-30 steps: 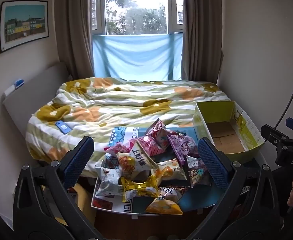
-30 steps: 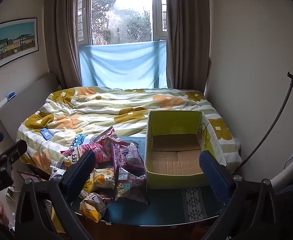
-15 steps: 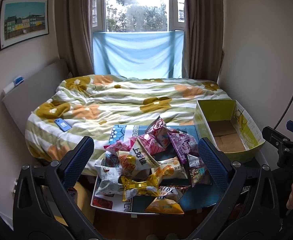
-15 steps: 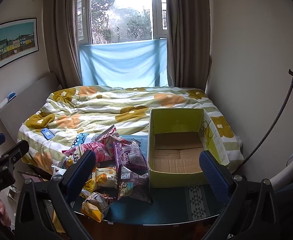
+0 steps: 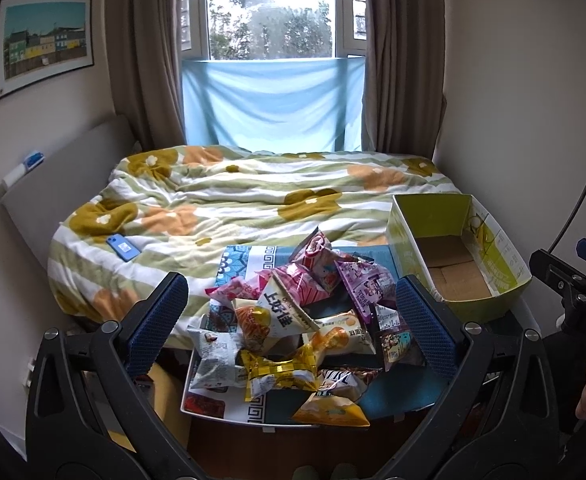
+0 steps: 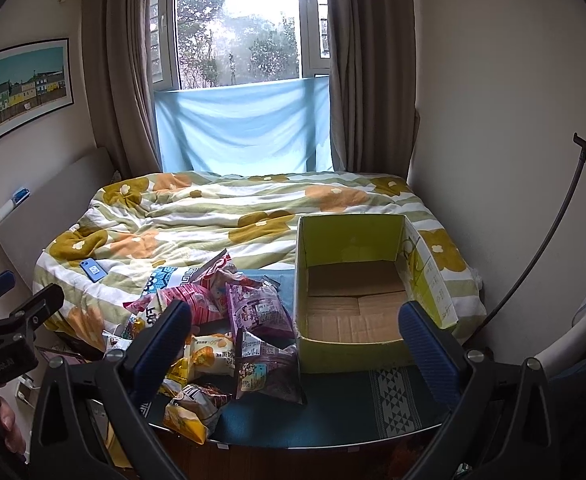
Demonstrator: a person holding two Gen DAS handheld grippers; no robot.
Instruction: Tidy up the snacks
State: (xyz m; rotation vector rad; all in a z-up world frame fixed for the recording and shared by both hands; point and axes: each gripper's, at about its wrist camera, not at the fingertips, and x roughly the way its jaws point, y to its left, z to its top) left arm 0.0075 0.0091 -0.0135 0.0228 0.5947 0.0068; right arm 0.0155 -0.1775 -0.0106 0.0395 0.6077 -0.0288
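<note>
A pile of snack packets (image 5: pixel 293 320) lies on a small table with a blue patterned cloth (image 5: pixel 405 392); the pile also shows in the right wrist view (image 6: pixel 233 328). An open, empty yellow-green cardboard box (image 6: pixel 353 292) stands to the right of the pile, also seen in the left wrist view (image 5: pixel 453 256). My left gripper (image 5: pixel 291 326) is open and empty, held above and short of the pile. My right gripper (image 6: pixel 293 344) is open and empty, in front of the box and the pile's right edge.
A bed with a flowered quilt (image 5: pixel 253 200) lies behind the table, with a blue phone (image 5: pixel 123 247) on it. Walls stand close on the left and right. A black curved rod (image 6: pixel 541 248) stands at the right. The window and curtains are at the back.
Both views have shifted slightly, with the scene sitting a little lower and the camera a bit higher. Both grippers stay open and empty. The snacks and box have not moved.
</note>
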